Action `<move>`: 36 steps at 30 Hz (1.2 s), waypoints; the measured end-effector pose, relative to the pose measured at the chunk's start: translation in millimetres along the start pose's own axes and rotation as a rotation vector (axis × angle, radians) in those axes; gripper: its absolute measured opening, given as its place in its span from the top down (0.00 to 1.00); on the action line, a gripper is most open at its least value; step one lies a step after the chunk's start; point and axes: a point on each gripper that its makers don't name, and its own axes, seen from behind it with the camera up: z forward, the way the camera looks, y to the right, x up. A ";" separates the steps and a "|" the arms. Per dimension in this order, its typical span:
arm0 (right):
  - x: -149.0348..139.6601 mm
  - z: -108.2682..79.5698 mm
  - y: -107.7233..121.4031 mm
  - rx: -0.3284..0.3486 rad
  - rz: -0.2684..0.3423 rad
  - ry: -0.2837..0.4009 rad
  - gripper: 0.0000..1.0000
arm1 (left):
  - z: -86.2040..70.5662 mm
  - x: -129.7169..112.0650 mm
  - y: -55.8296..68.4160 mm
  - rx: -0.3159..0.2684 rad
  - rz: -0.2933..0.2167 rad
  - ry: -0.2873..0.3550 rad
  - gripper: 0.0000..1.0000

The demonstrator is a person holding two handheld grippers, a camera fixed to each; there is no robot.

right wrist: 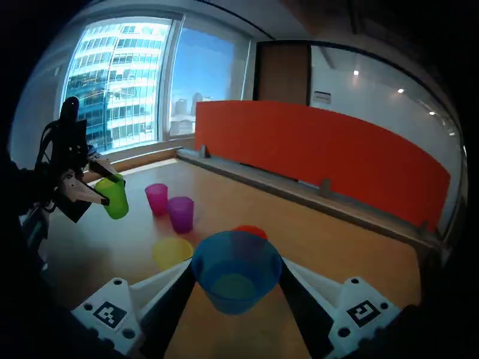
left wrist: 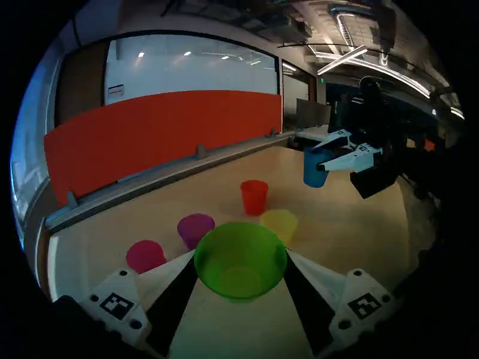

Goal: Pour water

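A translucent green cup (left wrist: 240, 259) is clamped upright between the fingers of my left gripper (left wrist: 240, 269), above the wooden table (left wrist: 335, 227). The right gripper view shows the green cup (right wrist: 114, 197) in the left gripper (right wrist: 105, 191) at far left. My right gripper (right wrist: 236, 281) is shut on a blue cup (right wrist: 236, 278), held upright. From the left gripper view, the blue cup (left wrist: 314, 167) and right gripper (left wrist: 326, 161) hang over the table's far right. Red (left wrist: 254, 196), yellow (left wrist: 279, 224), purple (left wrist: 195, 230) and pink (left wrist: 145, 255) cups stand on the table.
An orange partition (left wrist: 161, 134) with a metal rail runs along the table's far side. Large windows (right wrist: 120, 84) lie beyond the table end in the right gripper view. The table cups sit between the two held cups: pink (right wrist: 157, 197), purple (right wrist: 181, 213), yellow (right wrist: 171, 251).
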 end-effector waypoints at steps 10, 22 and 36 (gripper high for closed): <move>29.0 -16.7 -16.8 0.003 -0.013 0.064 0.08 | -17.4 26.0 4.8 -0.002 -0.043 0.096 0.10; 47.7 -26.8 -29.6 0.010 -0.023 0.117 0.08 | -25.0 44.6 15.2 -0.014 -0.041 0.164 0.10; 62.5 -34.6 -43.6 0.024 -0.050 0.161 0.08 | -28.5 68.3 31.5 -0.036 -0.039 0.255 0.10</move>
